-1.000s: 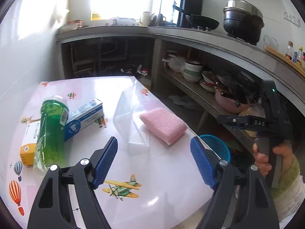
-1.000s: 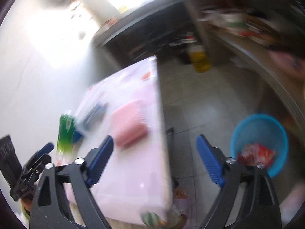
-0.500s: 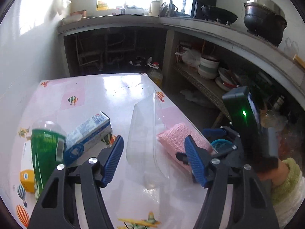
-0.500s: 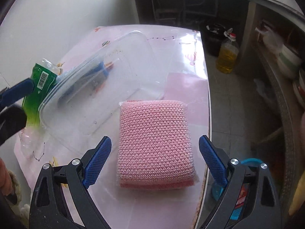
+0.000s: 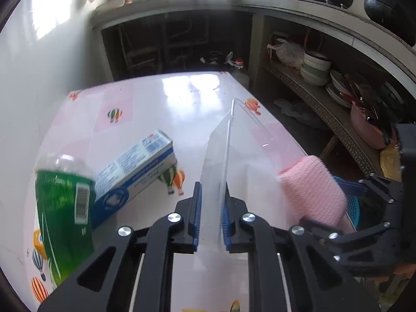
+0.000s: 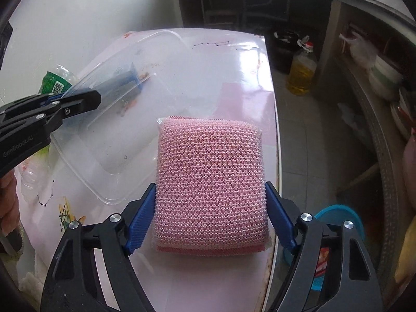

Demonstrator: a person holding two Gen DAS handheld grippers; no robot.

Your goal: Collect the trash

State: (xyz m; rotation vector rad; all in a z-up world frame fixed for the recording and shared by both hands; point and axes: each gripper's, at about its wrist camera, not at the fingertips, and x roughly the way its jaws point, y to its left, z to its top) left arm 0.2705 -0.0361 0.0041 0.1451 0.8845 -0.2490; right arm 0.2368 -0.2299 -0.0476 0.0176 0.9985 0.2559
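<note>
Trouble could start at the left hand-held gripper point(image 5: 210, 217): its jaws have just been closing and now pinch the upright edge of the clear plastic tray point(image 5: 228, 153), a thin, slick wall, so I'd guess it may flex or slide out once lifted. That tray leans close by the toothpaste box point(image 5: 135, 171) and the green bottle point(image 5: 62, 208), and a swing could knock either across the worktop point(image 5: 166, 104).

Over on the right, the right hand-held gripper point(image 6: 210, 218) has been narrowing too, blue pads flanking the pink scouring pad point(image 6: 210, 182) at its sides, touching or very nearly; I can't say they press yet. The pad sits by the worktop's edge, so a loose squeeze might nudge it off onto the floor rather than into the blue bin point(image 6: 340, 223) below.

Hard to make out: the bin is mostly hidden behind the right gripper's arm, with only a scrap of red wrapper showing. The tray's far rim blurs into glare, and the bottle's cap end is cut off by the frame. Whether the tray's lower edge rests on the worktop, I cannot tell.
</note>
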